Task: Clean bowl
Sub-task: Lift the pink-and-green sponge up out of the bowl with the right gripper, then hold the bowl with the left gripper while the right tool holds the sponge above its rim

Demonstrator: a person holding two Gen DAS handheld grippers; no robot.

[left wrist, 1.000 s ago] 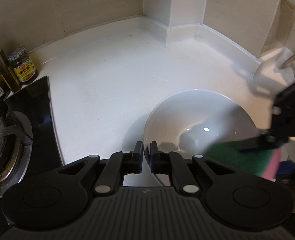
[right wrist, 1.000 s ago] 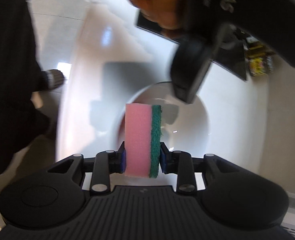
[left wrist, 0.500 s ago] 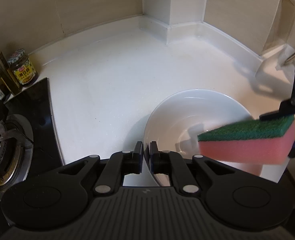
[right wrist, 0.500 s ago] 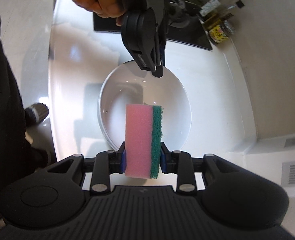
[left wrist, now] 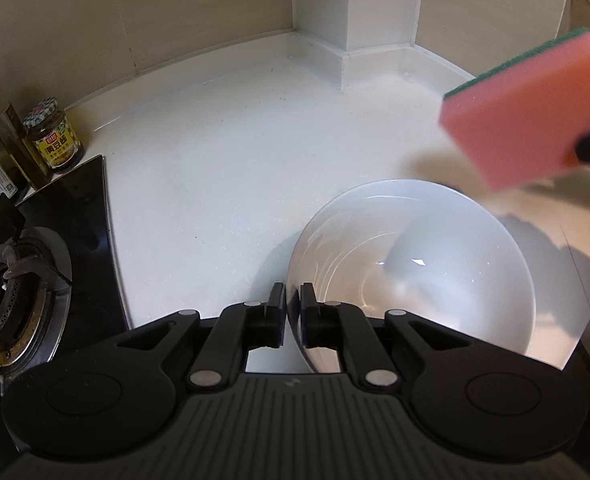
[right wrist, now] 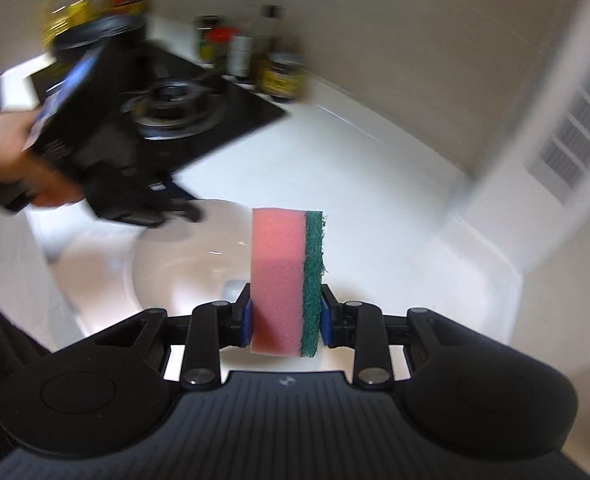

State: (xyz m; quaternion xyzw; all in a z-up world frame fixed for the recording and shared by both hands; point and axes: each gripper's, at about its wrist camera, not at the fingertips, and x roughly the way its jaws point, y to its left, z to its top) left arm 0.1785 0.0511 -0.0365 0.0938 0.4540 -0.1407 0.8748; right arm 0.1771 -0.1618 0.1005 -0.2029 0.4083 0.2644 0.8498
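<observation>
Nearest us, our left gripper point(left wrist: 293, 307) has its fingers pinched on the rim of the glossy white ceramic bowl point(left wrist: 435, 272) standing on the white surface point(left wrist: 223, 168), while beyond, our right gripper point(right wrist: 286, 316) clamps the pink-and-green sponge point(right wrist: 285, 280) clear above it, so scrubbing looks paused or finished, rinsing likely left.

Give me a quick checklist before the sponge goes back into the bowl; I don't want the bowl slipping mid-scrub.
1. Left tool clamped on the bowl rim: ok, one finger inside, one outside.
2. Sponge held by the right tool: ok, pads press both faces.
3. Sponge clear of the bowl: ok, it hangs above the far rim in the left wrist view.
4. Bowl seated on the countertop: ok, upright.
5. Bowl free of dirt: cannot tell, only glare shows inside.
6. Jar and bottles away from the bowl: ok, beside the stove.
</observation>
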